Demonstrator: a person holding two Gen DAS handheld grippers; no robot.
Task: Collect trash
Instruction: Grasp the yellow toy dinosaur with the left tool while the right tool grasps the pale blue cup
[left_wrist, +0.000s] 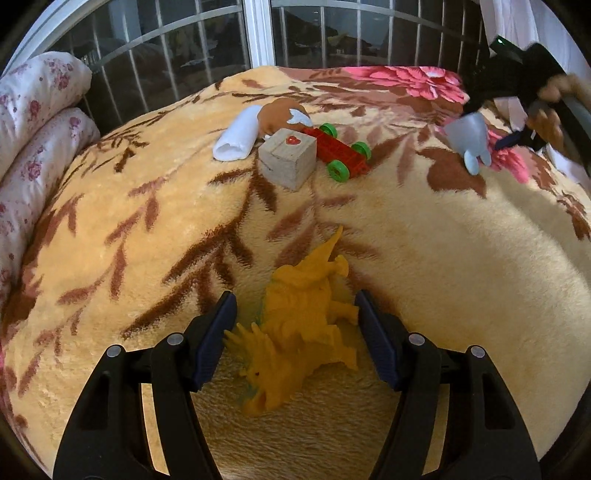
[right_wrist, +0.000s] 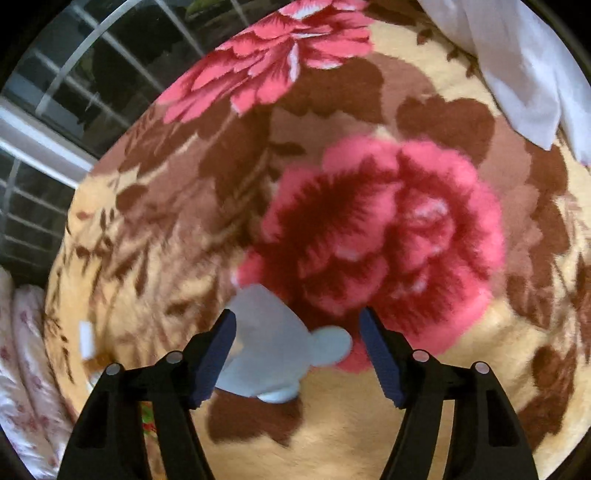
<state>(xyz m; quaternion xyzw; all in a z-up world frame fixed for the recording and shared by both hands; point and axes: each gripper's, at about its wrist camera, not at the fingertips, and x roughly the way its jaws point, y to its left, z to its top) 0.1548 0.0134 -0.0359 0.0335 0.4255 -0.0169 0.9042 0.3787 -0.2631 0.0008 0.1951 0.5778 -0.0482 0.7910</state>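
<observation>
Where the plush floral blanket (left_wrist: 424, 236) turns pale cream, a yellow-orange plastic dinosaur (left_wrist: 295, 332) lies on its side, horned frilled head toward the camera and pointed tail aimed up the bed. It is 1 solid colour, with a spiky frill, stubby legs and a small dark eye. The left gripper (left_wrist: 295, 339) sits low over it with its jaws spread wide, 1 dark blue pad on each flank of the toy; the frill comes close to the left pad, but whether it touches cannot be told, and the right pad stands just clear of the legs.

Farther up the blanket a cluster rests together: a rolled white cloth (left_wrist: 236, 138), a brown rounded object with white marks (left_wrist: 282, 116), a wooden cube with a red heart (left_wrist: 288, 158) and a red brick car with green wheels (left_wrist: 341, 155), the cube touching the car.

At the right, a pale blue cup-shaped toy with 2 round feet (right_wrist: 273, 350) lies tipped over on the blanket beside a big pink flower (right_wrist: 388, 236). The right gripper (right_wrist: 297, 354) is over it, jaws wide apart; the left pad overlaps the toy's body in view, contact unclear through the motion blur, and the right pad is apart from it. White fabric (right_wrist: 517, 74) hangs at the upper right.
</observation>
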